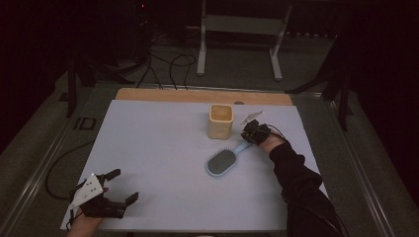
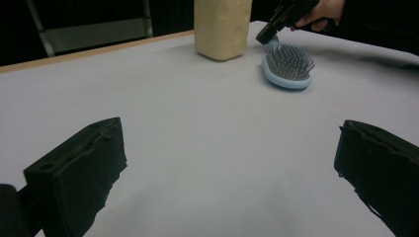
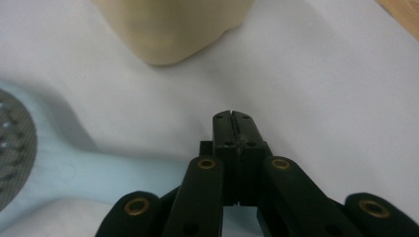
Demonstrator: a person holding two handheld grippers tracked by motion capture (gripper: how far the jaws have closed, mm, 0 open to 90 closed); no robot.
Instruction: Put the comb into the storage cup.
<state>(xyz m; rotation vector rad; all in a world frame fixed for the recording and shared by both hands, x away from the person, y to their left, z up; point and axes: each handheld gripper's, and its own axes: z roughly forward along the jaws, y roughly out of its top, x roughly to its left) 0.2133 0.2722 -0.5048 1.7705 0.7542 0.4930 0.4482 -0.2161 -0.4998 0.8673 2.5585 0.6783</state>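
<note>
Kept the right gripper [image 1: 247,139] shut, jaws pressed flat against each other with nothing seen between them in the right gripper view. Set it low over the handle of the pale blue hairbrush [image 1: 221,162], near the handle's end; could not tell whether the jaw tips touched the handle or merely hung just above it. Saw the handle [image 3: 99,175] running under the gripper's links in the right gripper view.

Found the hairbrush lying flat on the white sheet [image 1: 163,148], bristles up, head toward the near side, handle angled toward the far right. Lay just in front of the cream container [image 1: 220,127] and apart from it.

Found the container standing upright near the sheet's far edge, mouth open to the top, walls rounded at the corners. From above, showed a plain tan inside [image 1: 221,113]; could not tell whether anything lay in it.

Held the left gripper [image 1: 123,186] at the near left corner of the sheet, well apart from brush and container, jaws spread wide with bare sheet between them.
</note>
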